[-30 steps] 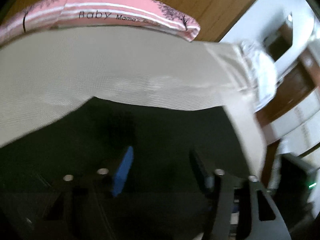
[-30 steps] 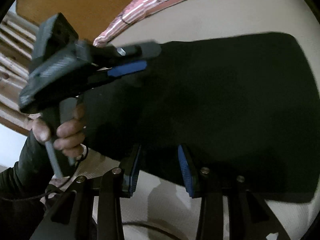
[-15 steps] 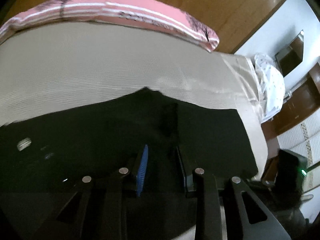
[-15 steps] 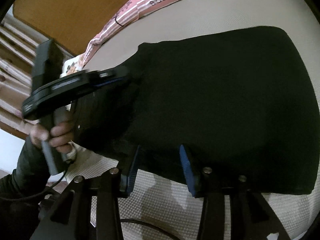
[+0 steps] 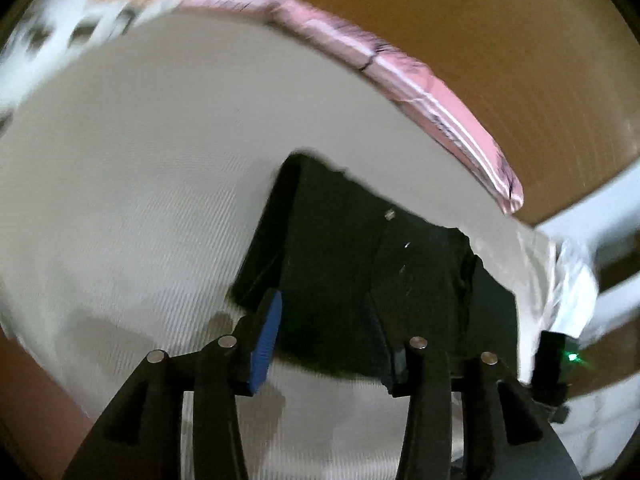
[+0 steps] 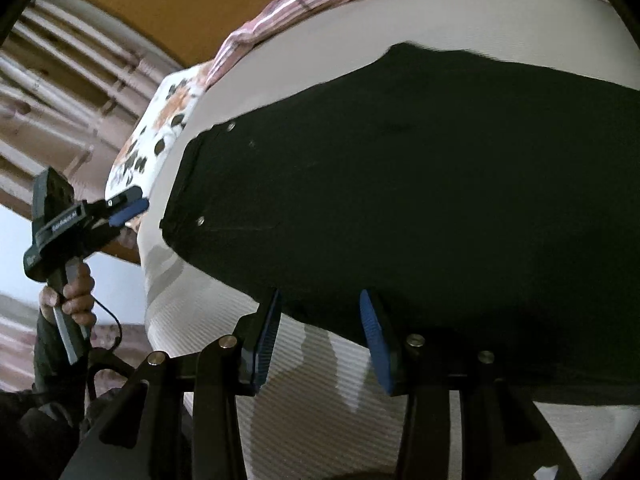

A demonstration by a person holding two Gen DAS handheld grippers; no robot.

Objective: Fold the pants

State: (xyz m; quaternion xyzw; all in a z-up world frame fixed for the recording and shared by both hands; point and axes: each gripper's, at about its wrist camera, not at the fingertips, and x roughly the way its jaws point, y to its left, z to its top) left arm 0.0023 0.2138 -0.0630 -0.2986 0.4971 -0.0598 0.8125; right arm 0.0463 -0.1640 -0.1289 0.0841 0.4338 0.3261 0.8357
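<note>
The black fabric pants [image 6: 420, 200], folded into a broad flat shape, lay on the cream ribbed mattress [image 6: 312, 392] of a bed, their waistband end with two small metal studs turned toward the left side of the right wrist view. The right gripper [image 6: 320, 340] hovered at the near edge of the pants, its blue-padded jaws parted and empty, the dark cloth lying just beyond the fingertips rather than between them. The left gripper [image 6: 130, 208] appeared at the far left of that same view, carried in a person's hand [image 6: 74, 292] with a dark sleeve, off the left edge of the mattress and apart from the pants. Its jaws had just been opening, and in its own blurred view the left gripper [image 5: 332, 344] stood released with nothing pinched, the pants [image 5: 360, 272] spread just ahead. A pink striped cloth [image 5: 440, 96] ran along the far edge of the mattress, against a brown wooden headboard [image 5: 500, 32]. A white flower-printed pillow [image 6: 160, 136] sat at the far left corner.
</note>
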